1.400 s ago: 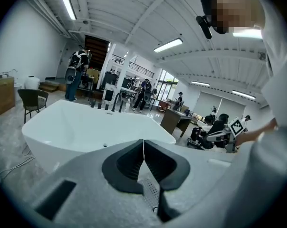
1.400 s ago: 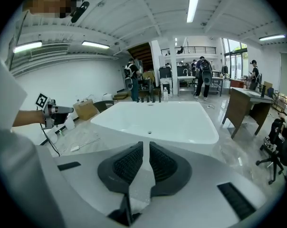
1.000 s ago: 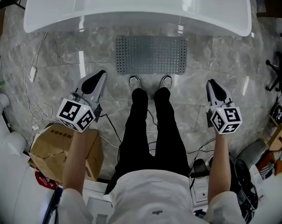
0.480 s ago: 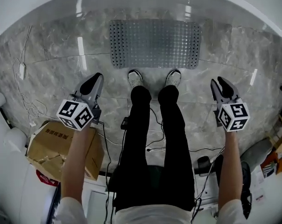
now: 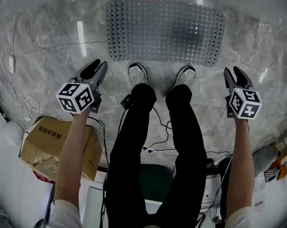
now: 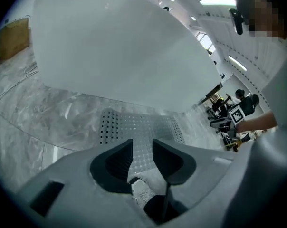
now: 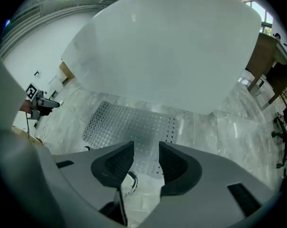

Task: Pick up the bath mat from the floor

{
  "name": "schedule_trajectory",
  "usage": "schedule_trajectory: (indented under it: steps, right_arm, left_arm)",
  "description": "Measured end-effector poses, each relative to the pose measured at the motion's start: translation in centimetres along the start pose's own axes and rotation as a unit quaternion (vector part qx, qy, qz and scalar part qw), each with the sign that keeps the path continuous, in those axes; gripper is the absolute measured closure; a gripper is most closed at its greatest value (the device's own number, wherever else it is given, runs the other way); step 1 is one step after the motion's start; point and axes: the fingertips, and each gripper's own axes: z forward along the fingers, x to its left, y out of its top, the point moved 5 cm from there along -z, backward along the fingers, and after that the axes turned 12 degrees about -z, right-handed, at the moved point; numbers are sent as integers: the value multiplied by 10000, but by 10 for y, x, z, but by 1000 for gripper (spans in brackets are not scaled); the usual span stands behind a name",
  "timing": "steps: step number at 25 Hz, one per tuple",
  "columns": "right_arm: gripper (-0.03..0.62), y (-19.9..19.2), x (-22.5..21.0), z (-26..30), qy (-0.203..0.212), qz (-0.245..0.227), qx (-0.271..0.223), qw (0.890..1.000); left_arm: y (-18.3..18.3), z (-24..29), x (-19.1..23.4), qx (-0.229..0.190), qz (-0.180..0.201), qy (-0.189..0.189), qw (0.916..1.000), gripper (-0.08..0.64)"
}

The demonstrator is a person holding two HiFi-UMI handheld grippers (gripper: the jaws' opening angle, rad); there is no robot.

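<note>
**Grey Mat Lies Flat by the Tub, Both Claws Spread and Empty**

One big white tub (image 6: 115, 46) fills the top of both gripper views. Under it is a grey stone floor (image 5: 53, 56) with pale swirls.

One bath mat (image 5: 165, 31) lies flat on that floor, between the tub and the person's feet. It is grey and full of little holes in rows. Its long side runs left to right in the head view, along the side of the tub. Its short sides point at the tub and at the feet.

One brown cardboard box (image 5: 53, 144) sits on the left, behind the left arm. It has dark print on its side, too small to read.

Two legs in black trousers (image 5: 153, 141) stand in the middle.

The left gripper (image 5: 95, 69) and the right gripper (image 5: 234, 74) hang over bare floor, one on each side of the legs, well apart. The jaws of both have just been opening, and nothing is between them. Each gripper has one cube with black and white squares, no words.

Two pale shoes (image 5: 137, 73) stand just beside the mat's near edge.

A thin white cable (image 5: 13, 61) lies at the far left.
</note>
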Motion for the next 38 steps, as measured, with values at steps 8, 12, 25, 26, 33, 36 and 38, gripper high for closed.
schedule_trajectory:
  steps: [8, 12, 25, 26, 33, 36, 38]
  right_arm:
    - [452, -61, -21, 105, -120, -84, 634, 9979]
    - [435, -84, -32, 139, -121, -126, 817, 9965]
    - [383, -112, -70, 236, -415, 313, 901, 9946]
    - [383, -111, -74, 240, -460, 352, 897, 9943]
    - [383, -106, -93, 262, -574, 208, 1114, 9919]
    - [383, -107, -93, 269, -549, 135, 1208, 9911]
    - [385, -107, -92, 271, -505, 157, 1172, 9917]
  left_arm:
    - [-18, 76, 77, 63, -266, 453, 9986, 377]
    - [-37, 114, 107, 388, -131, 740, 9964, 312]
    - [-37, 194, 193, 346, -187, 1594, 9864, 169]
    - [-35, 195, 199, 304, -256, 1632, 9858, 169]
    - [-35, 213, 223, 613, -146, 1874, 9803, 176]
    - [-35, 222, 220, 749, 33, 1863, 9796, 235]
    - [-34, 223, 219, 733, 93, 1877, 9794, 239]
